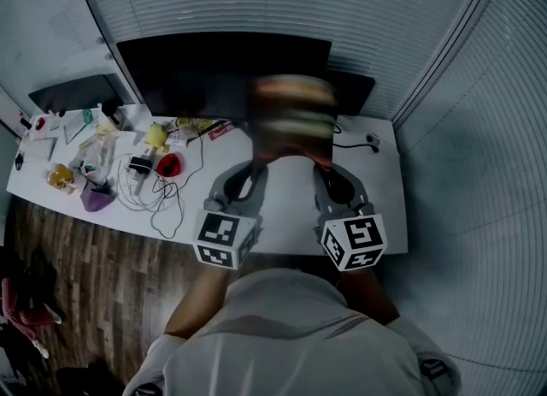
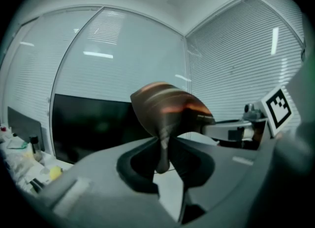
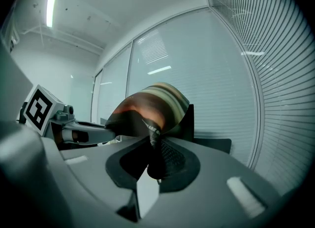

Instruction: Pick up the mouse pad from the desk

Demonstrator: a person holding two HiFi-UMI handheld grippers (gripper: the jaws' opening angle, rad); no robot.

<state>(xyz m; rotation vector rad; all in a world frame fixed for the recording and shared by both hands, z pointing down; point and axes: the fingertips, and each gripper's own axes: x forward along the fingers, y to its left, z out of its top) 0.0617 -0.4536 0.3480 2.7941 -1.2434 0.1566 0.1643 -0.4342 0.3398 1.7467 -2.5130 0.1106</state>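
Observation:
The mouse pad, printed in brown, orange and cream bands, hangs in the air above the white desk, blurred in the head view. My left gripper is shut on its near left edge and my right gripper is shut on its near right edge. In the left gripper view the mouse pad curls up from between the jaws of the left gripper. From the right gripper view the mouse pad bows upward out of the right gripper, its dark underside showing.
A large dark monitor stands at the back of the desk, a second screen at far left. Clutter lies on the desk's left: a yellow toy, a red object, white cables, a purple bag. Blinds line the walls.

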